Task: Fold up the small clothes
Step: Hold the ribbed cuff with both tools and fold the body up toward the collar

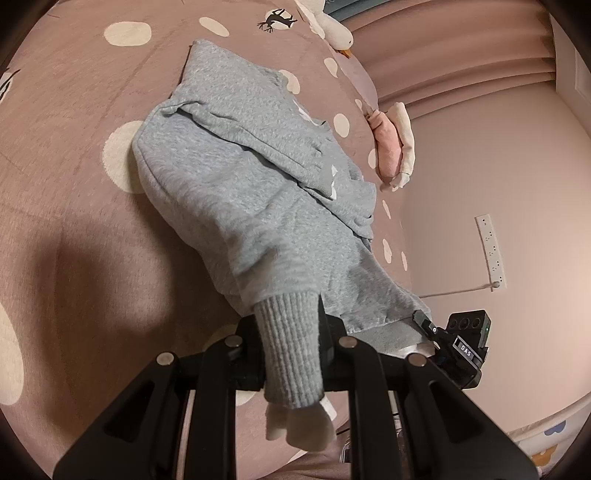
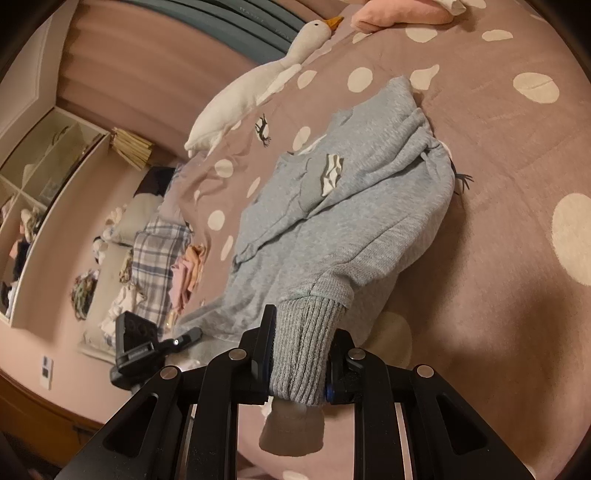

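Pinching a ribbed cuff in each gripper, left gripper (image 1: pixel 288 332) and right gripper (image 2: pixel 301 343) jaws nearly closed on fabric, we hold the grey sweatshirt (image 1: pixel 229 177) on the bed (image 1: pixel 74 258); sleeves look part-folded, body fold remains.

Each wrist camera looks forward and down along its own fingers, close over the bed (image 1: pixel 74 184); both views share the grey sweatshirt (image 1: pixel 236 177) from opposite corners.

Goose toy's (image 1: pixel 332 26) body beyond the left wrist view's top edge.
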`<state>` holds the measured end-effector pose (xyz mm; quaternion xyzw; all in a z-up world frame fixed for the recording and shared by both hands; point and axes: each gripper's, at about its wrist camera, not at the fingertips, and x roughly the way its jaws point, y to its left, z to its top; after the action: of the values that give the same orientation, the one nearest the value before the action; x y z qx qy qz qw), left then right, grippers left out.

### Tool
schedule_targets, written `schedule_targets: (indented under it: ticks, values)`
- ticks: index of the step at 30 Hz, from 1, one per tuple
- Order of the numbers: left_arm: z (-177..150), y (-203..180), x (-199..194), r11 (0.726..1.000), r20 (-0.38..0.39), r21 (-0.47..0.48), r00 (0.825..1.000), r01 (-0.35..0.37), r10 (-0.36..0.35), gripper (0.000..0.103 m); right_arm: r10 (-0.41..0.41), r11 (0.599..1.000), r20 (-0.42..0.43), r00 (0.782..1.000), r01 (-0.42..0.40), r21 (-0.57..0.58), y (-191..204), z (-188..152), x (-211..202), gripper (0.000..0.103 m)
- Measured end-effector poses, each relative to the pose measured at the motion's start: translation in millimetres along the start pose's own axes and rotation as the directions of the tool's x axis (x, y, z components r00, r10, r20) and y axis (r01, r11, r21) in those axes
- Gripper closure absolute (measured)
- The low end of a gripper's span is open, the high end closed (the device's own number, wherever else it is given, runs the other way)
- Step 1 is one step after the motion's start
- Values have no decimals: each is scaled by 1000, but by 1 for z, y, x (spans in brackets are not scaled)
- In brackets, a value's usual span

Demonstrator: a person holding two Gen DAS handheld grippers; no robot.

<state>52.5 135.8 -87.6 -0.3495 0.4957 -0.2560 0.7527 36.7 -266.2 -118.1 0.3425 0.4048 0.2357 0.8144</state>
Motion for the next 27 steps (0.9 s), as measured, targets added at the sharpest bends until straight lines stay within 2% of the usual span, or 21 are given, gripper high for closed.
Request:
schedule_targets:
  ticks: [12, 27]
  values:
    - [30, -19, -2, 999, 36, 34, 999, 20, -21, 88, 40, 998, 42, 998, -38, -48, 11, 20, -3, 81]
    - [78, -36, -9, 997, 91, 74, 996, 5, -12, 88, 64, 994, 133, 989, -51, -97, 26, 61, -4, 81]
